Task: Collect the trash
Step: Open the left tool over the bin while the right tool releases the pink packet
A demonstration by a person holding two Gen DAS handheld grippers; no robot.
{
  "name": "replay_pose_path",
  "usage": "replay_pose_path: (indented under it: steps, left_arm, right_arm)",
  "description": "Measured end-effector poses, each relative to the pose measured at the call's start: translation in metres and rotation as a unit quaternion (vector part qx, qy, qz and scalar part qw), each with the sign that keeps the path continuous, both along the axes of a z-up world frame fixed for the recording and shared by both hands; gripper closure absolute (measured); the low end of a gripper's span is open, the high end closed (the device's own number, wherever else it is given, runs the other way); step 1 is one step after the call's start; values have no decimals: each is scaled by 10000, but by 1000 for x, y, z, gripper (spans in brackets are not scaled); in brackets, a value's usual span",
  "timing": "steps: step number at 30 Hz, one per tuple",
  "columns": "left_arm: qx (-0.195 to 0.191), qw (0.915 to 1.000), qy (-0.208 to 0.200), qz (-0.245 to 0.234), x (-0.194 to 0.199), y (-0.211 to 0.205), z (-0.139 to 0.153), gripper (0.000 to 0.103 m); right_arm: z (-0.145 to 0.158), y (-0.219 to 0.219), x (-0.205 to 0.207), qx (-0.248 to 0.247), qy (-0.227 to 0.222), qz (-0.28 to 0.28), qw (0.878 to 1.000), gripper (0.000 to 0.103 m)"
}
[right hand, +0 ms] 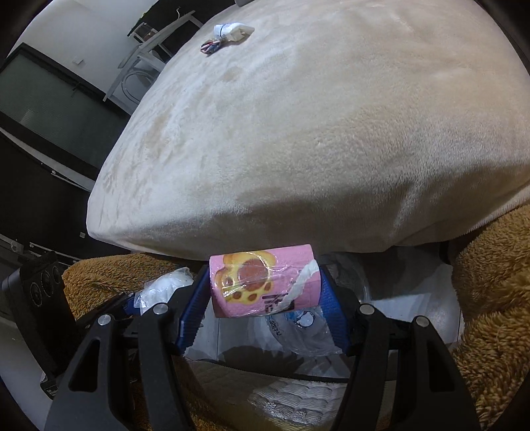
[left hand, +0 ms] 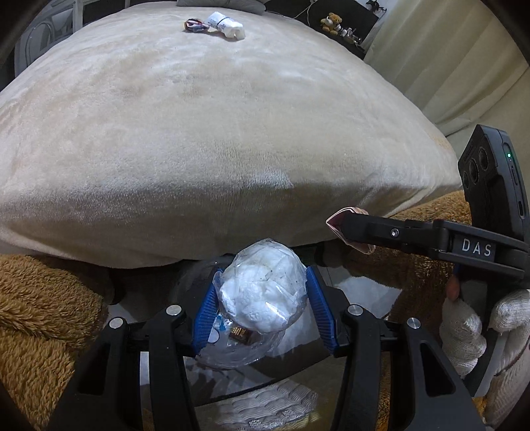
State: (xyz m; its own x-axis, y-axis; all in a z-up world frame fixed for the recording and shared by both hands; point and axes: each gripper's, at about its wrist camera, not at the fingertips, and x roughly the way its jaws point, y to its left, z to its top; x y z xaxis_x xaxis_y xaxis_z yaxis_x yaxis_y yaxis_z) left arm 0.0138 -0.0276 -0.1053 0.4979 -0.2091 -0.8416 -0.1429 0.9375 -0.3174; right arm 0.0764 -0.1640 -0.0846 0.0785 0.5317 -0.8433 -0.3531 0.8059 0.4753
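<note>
My left gripper (left hand: 264, 274) is shut on a clear plastic bag stuffed with white crumpled tissue (left hand: 261, 291). My right gripper (right hand: 263, 276) is shut on a pink snack wrapper printed with a paw-shaped cake (right hand: 261, 285). Both hang just past the foot of the bed, over a bin (right hand: 281, 368) that holds a clear wrapper (right hand: 304, 328). In the left wrist view the right gripper (left hand: 346, 230) reaches in from the right with the pink wrapper (left hand: 351, 212) at its tip. Far up the bed lie a white packet (left hand: 227, 24) and a red and blue wrapper (left hand: 195, 26).
A beige plush blanket (left hand: 215, 132) covers the bed. A brown fluffy blanket (left hand: 39, 298) hangs at its foot on both sides of the bin. A white-gloved hand (left hand: 470, 335) holds the right gripper. A teddy bear (left hand: 331, 21) sits on a dark shelf; curtains (left hand: 447, 66) hang to the right.
</note>
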Motion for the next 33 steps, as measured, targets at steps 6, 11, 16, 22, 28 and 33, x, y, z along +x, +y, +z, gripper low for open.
replay_pose_path:
  steps: [6,11,16,22,28,33]
  left_arm:
    - [-7,9984,555,-86,12,-2,-25,53]
    - [14,9950,994,-119,18,-4,-47,53]
    - [78,9920,1257,-107,25,-3,-58,53]
    - [49,9890,1476,-102,28,-1,-65,53]
    - [57,9881,1538,-82,26,-1,-67,52]
    - [138,9874,1574,-71,25,0,-68,42]
  right_arm:
    - [-23,6,2,-335,415,-9,9986,40]
    - [-42,12,2,-623,762,13,9951,40]
    - [-56,14,2,-781,1041,-16,9915,40]
    - [-65,18,3,-928,1199,-49,9884,40]
    - [-68,21,2,-974,1260,-30,9872,40]
    - [-71,22,2,-1017,1253,-120,9868,33]
